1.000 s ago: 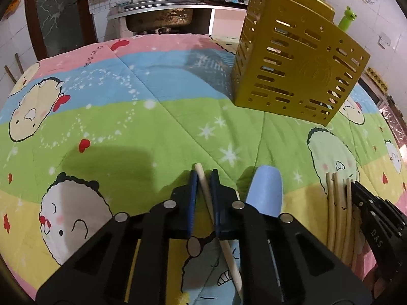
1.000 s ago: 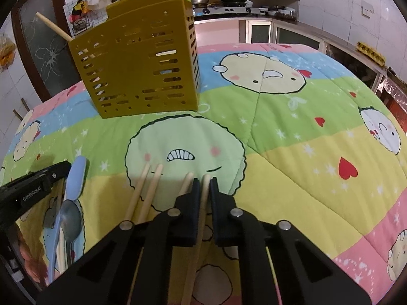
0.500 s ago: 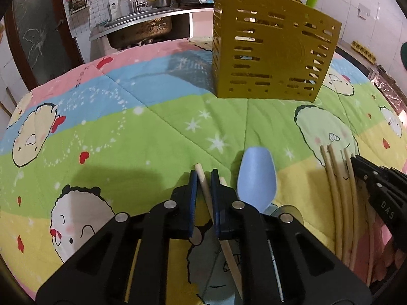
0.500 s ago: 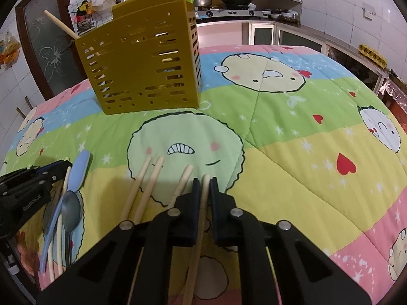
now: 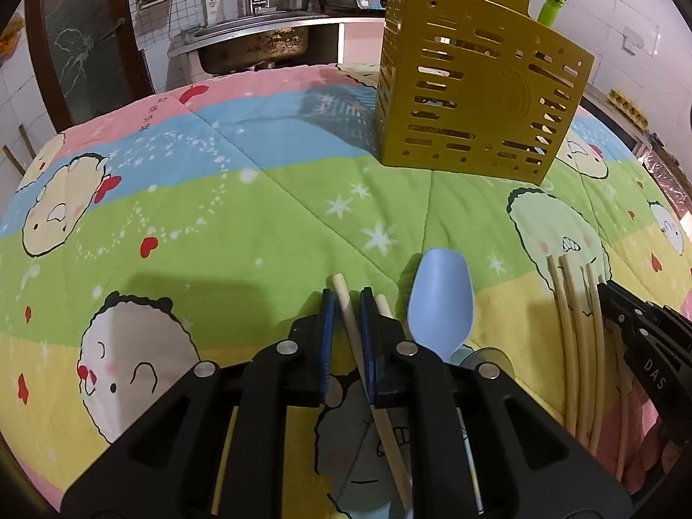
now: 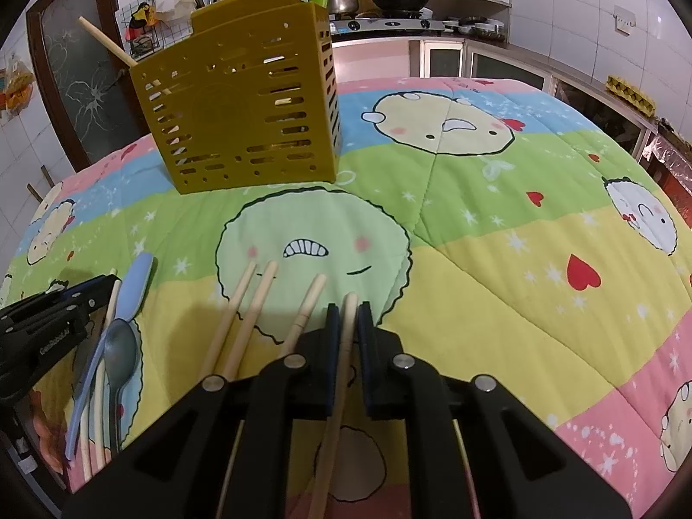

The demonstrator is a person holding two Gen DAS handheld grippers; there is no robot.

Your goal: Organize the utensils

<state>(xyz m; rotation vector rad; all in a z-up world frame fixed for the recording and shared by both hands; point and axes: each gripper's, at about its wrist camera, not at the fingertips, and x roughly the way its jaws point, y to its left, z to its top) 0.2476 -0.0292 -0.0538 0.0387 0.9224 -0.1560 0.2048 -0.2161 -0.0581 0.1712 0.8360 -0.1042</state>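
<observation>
Both claws are nipped narrow, each on a single pale chopstick. Left claw (image 5: 344, 302) clamps its chopstick (image 5: 351, 324) between blue pads, the stick slanting across them with its tip poking out ahead; the right claw (image 6: 344, 315) pinches another chopstick (image 6: 346, 333) the same way. Beside the left claw lie a light blue spoon (image 5: 440, 298) and a second chopstick tip (image 5: 383, 304) just to its right. Three loose chopsticks (image 6: 255, 302) lie to the left of the right claw, on the quilt. A darker spoon (image 6: 119, 350) rests near the blue one.

Everything sits on a desk covered by a quilt (image 6: 497, 233) in pink, blue, green and yellow bands with cartoon faces, stars and hearts. Far across it a mustard slotted utensil holder (image 6: 242, 108) stands upright, one chopstick (image 6: 106, 41) leaning out of it. Beyond lie a tiled kitchen, a steel sink (image 5: 255, 39), a stove with pots (image 6: 389, 13) and a green frog bottle (image 5: 551, 6).
</observation>
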